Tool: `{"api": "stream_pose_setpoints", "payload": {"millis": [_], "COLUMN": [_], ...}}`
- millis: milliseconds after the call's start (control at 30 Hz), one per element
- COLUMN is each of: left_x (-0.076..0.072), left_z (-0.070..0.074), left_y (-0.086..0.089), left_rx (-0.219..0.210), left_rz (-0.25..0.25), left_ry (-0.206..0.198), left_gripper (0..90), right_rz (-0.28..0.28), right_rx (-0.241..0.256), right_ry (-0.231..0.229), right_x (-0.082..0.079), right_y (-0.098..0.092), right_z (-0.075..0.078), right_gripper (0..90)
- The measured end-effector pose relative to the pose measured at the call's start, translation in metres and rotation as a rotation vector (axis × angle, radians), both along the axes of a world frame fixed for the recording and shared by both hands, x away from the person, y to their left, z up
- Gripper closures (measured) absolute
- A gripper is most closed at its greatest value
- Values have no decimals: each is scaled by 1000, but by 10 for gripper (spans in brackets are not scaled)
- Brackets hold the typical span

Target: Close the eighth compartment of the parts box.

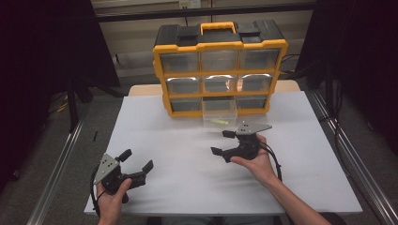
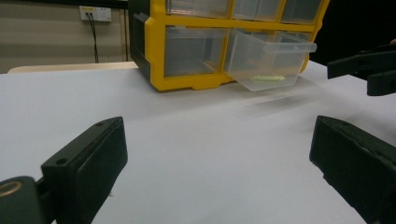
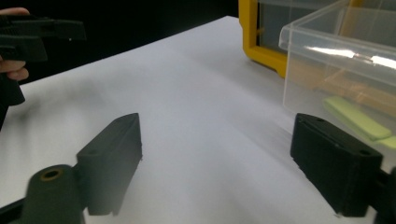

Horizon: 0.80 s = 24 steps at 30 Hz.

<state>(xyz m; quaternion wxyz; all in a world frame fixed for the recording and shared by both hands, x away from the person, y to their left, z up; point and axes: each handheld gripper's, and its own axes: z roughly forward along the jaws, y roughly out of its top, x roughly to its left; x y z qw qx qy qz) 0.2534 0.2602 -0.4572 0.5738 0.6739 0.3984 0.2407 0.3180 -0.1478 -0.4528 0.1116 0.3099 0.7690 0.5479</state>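
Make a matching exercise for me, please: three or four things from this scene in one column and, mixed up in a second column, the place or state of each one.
Things
1. clear drawer
2. flat green piece
3. left gripper
4. right gripper

Places or states
A. lies inside the pulled-out drawer
B. open, at the near left of the white table
C. pulled out of the bottom row of the yellow organizer
D. open, just in front of the pulled-out drawer

Pairs: 1-C, 2-A, 3-B, 4-D
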Motion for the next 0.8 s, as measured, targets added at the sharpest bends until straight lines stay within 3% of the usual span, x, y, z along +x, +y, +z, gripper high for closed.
{"api": "stream_pose_setpoints", "payload": {"millis": [267, 500, 800], "left_x": [0, 0, 0], "left_z": [0, 0, 0], "left_y": [0, -1, -2], "left_rx": [0, -7, -16], "left_rz": [2, 4, 5], "left_ry": [0, -1, -1], "left_gripper": [43, 43, 43], "right_rz": [31, 68, 64], "right_rx": [-24, -31, -18], "right_ry": [6, 0, 6], "right_x": [0, 0, 1], "right_y": [3, 4, 2], "right_z": [-4, -8, -9], "right_gripper": [305, 471, 672]}}
